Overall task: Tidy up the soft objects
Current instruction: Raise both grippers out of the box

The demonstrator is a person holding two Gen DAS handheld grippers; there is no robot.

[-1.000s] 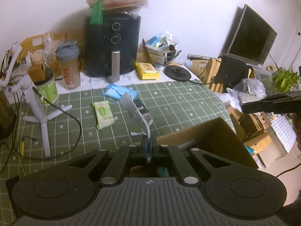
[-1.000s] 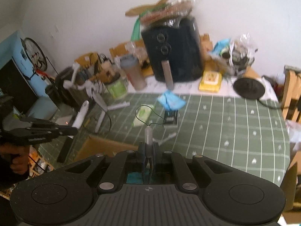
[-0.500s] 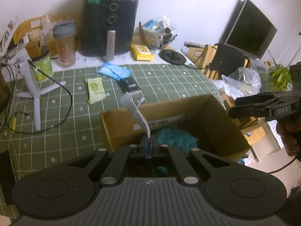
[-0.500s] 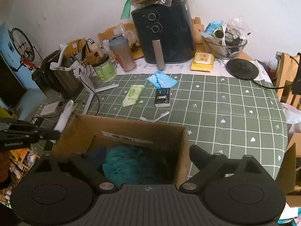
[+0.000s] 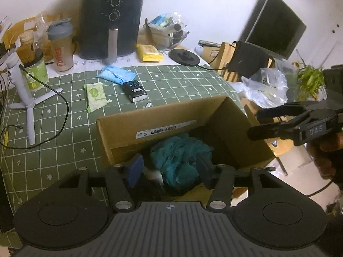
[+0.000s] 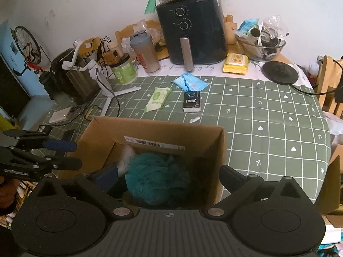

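Cardboard box (image 6: 163, 132) beside black packet (image 6: 192, 101)

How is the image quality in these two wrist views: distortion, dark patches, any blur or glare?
Left wrist view: strong fisheye bending at the edges, black corners; the cardboard box interior is shadowed around the teal soft object, and the right gripper looks slightly soft. Right wrist view: same bending, the air fryer sharp, the box's depths dark, no strong glare.
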